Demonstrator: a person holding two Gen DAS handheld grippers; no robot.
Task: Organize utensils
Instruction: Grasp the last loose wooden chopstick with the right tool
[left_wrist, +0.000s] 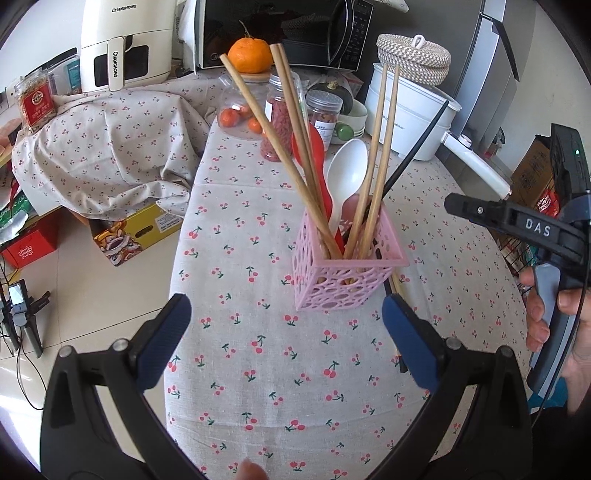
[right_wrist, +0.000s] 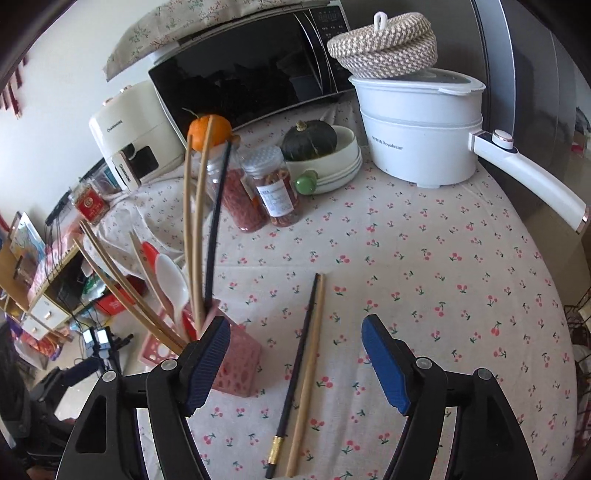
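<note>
Nearest, the right gripper (right_wrist: 295, 363) hovers with fingers spread wide and empty over two loose chopsticks (right_wrist: 301, 373), one dark, one wooden, lying on the bench (right_wrist: 443, 277). At its nine o'clock stands the pink basket (right_wrist: 236, 365) holding chopsticks and spoons (left_wrist: 347, 173). The left gripper (left_wrist: 286, 334) is also open and empty, the basket at its twelve o'clock. Farther back sits a white pot (right_wrist: 417, 133).

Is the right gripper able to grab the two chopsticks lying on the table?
Probably yes. The right gripper is open and empty, and the black chopstick and wooden chopstick lie side by side on the tablecloth right between its fingers. Nothing covers them; the pink basket sits off to the side.
</note>
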